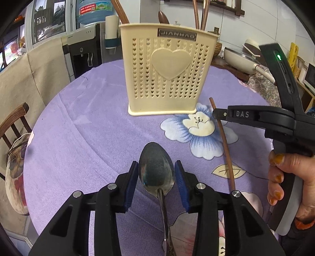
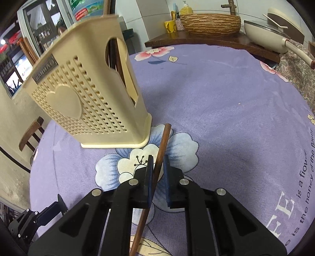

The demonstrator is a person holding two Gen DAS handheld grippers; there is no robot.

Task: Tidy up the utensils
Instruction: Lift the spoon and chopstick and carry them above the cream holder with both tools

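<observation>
Reading "DAS" on our right gripper [image 1: 216, 113], narrowed around a chopstick [image 2: 159, 155]; our left gripper [image 1: 156, 173] brackets a spoon [image 1: 156, 169], contact unclear.

1. Cream utensil holder [image 1: 165, 74]: a metal nameplate [image 1: 177, 33] near the top rim is showing "JIANHAO", appearing mirrored in the left wrist view; the same plate [image 2: 44, 68] is too blurred to read from the right.
2. Right claw [image 1: 216, 114]: its black finger is carrying the raised letters "DAS".
3. Purple tablecloth [image 2: 226, 102]: white lettering [image 2: 303, 187] along its edge is reading "is a flower" and "is the honey of the flower", beside larger letters "FE".
4. Water jug [image 1: 94, 9]: its red label is displaying digits, partly legible as "96000".
</observation>
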